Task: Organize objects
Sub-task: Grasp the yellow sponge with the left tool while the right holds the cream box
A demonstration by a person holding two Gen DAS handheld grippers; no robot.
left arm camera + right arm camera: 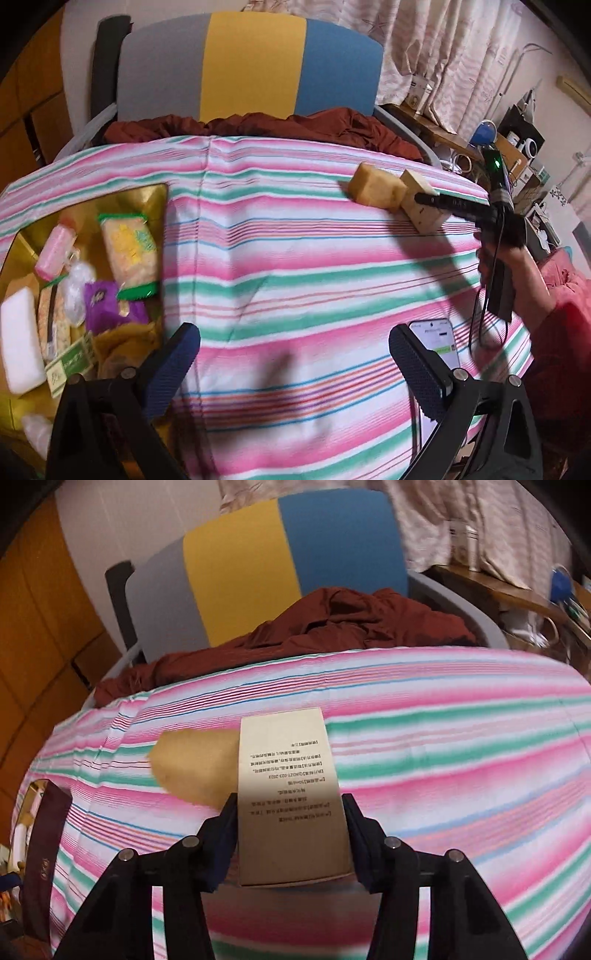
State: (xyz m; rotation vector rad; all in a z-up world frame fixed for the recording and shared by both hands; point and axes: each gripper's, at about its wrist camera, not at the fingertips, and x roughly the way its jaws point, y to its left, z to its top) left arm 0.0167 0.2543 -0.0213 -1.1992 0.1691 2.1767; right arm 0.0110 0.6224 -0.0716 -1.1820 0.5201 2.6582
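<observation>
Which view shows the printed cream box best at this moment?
The right wrist view: the printed cream box fills the centre, text legible, the right hand-held gripper closed on its sides. The left wrist view shows it small and far off, beside the yellow sponge, partly behind a gripper finger.

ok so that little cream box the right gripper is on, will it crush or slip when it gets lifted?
The box looks like thin card, so a hard squeeze could dent it. The right gripper has both pads against its flat long sides, so slipping seems unlikely. It is probably light, and the sponge touching it may shift.
</observation>
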